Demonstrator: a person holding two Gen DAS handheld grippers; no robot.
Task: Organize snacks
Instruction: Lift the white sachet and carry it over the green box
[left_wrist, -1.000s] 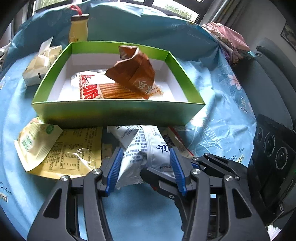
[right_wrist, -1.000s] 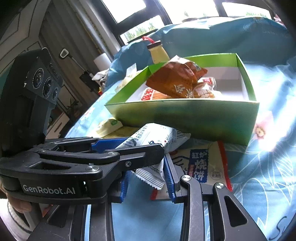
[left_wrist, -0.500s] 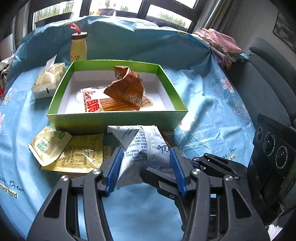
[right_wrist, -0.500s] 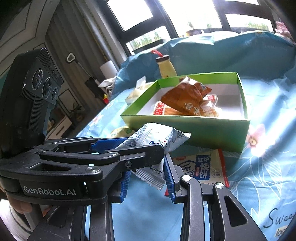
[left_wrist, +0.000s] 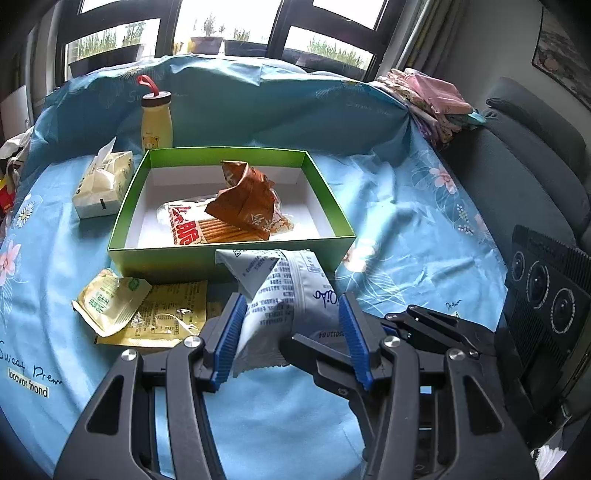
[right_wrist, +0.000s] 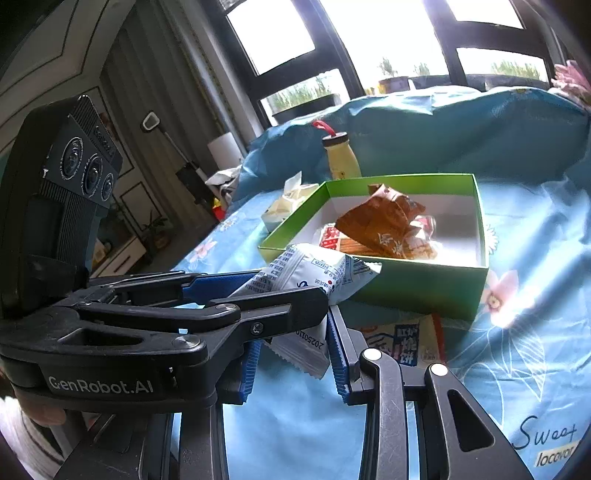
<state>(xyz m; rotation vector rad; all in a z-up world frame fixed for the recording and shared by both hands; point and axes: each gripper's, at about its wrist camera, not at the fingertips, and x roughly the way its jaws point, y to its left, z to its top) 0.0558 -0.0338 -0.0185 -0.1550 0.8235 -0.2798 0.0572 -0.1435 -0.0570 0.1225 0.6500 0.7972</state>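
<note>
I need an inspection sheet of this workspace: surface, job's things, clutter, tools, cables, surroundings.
Surface: blue floral cloth.
Job's things: green box holds brown packet and biscuit-stick pack; yellow packets and red-blue packet lie in front of it.
Clutter: tissue pack, yellow bottle.
Tools: left tool and right tool both grip the white packet.
Cables: nothing seen.
Surroundings: windows, grey sofa.
</note>
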